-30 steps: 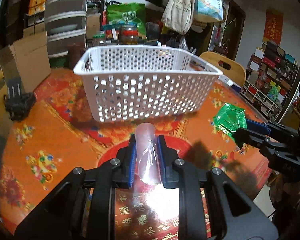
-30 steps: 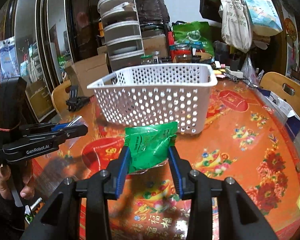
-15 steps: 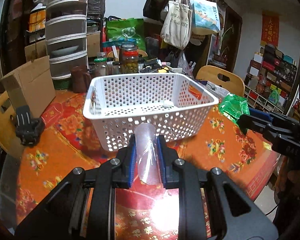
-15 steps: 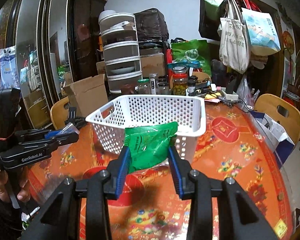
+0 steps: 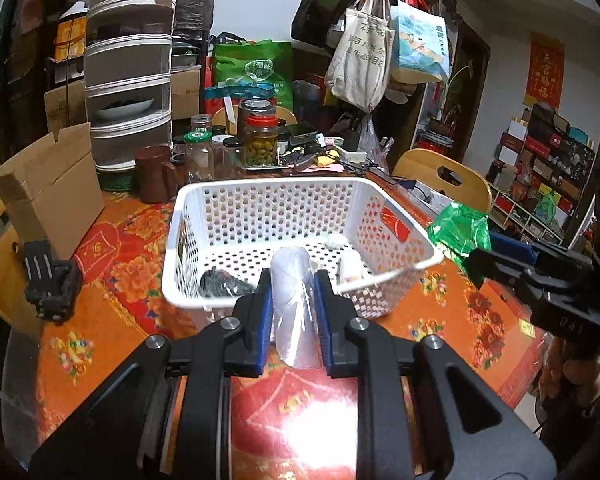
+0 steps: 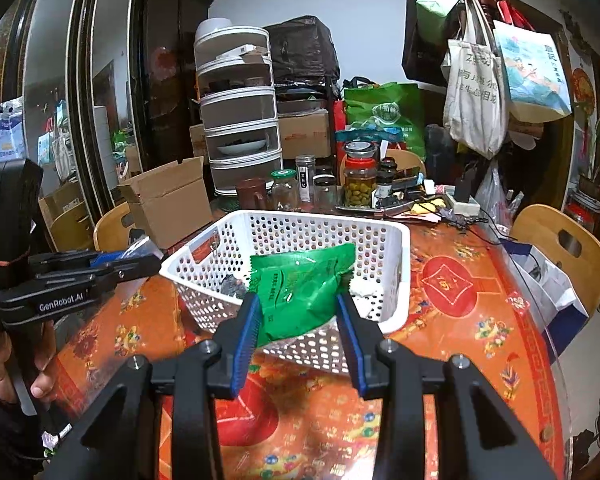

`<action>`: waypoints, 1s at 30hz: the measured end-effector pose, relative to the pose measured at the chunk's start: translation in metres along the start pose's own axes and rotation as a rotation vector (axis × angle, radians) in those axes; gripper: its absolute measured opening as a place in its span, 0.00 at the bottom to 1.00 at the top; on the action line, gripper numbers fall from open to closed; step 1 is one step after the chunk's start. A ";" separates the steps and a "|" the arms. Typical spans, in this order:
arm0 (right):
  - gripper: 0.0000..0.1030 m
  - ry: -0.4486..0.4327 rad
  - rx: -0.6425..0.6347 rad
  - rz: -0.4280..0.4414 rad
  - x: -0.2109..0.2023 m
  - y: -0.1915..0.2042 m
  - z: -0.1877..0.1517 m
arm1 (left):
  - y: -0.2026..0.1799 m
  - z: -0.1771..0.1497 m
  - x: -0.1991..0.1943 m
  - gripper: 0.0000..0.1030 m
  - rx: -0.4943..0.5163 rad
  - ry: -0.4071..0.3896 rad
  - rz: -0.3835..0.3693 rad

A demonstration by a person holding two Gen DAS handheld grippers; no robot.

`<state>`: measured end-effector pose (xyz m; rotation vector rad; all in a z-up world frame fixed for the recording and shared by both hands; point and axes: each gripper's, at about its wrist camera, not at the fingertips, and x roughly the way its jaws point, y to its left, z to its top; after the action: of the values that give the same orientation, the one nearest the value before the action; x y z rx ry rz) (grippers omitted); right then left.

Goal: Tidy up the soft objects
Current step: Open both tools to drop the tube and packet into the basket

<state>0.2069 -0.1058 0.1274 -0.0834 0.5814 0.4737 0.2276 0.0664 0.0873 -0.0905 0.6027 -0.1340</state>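
Observation:
A white perforated basket (image 5: 204,200) (image 6: 400,248) stands on the red and orange table. Inside it lie a dark soft item (image 5: 220,282) and white soft items (image 5: 350,264). My left gripper (image 5: 291,304) is shut on a clear plastic packet (image 5: 294,312), held above the basket's near rim. My right gripper (image 6: 298,320) is shut on a green packet (image 6: 300,292), held above the basket's near edge. The right gripper and its green packet (image 5: 458,232) also show at the right of the left wrist view. The left gripper (image 6: 140,264) shows at the left of the right wrist view.
Jars (image 5: 262,140), a brown mug (image 5: 154,174) and a stacked grey organizer (image 5: 128,80) stand behind the basket. A cardboard box (image 5: 48,188) and a black clip-like object (image 5: 50,280) are on the left. Wooden chairs (image 6: 560,252) ring the table.
Both grippers have risen with their packets, from table level in front of the basket to above its rim. The basket's inside now shows.

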 end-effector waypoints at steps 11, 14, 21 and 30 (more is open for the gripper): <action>0.37 0.131 -0.004 -0.031 0.073 -0.007 0.049 | 0.009 0.068 0.074 0.17 -0.043 0.110 0.013; 0.37 0.176 0.004 -0.047 0.096 -0.011 0.056 | 0.012 0.079 0.107 0.17 -0.055 0.177 0.033; 0.37 0.308 0.031 -0.086 0.150 -0.027 0.057 | 0.026 0.079 0.180 0.17 -0.096 0.350 0.072; 0.37 0.431 0.076 -0.105 0.195 -0.041 0.045 | 0.038 0.063 0.231 0.17 -0.103 0.477 0.104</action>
<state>0.3907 -0.0541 0.0561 -0.1442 1.0118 0.3308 0.4551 0.0714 0.0052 -0.1281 1.0894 -0.0214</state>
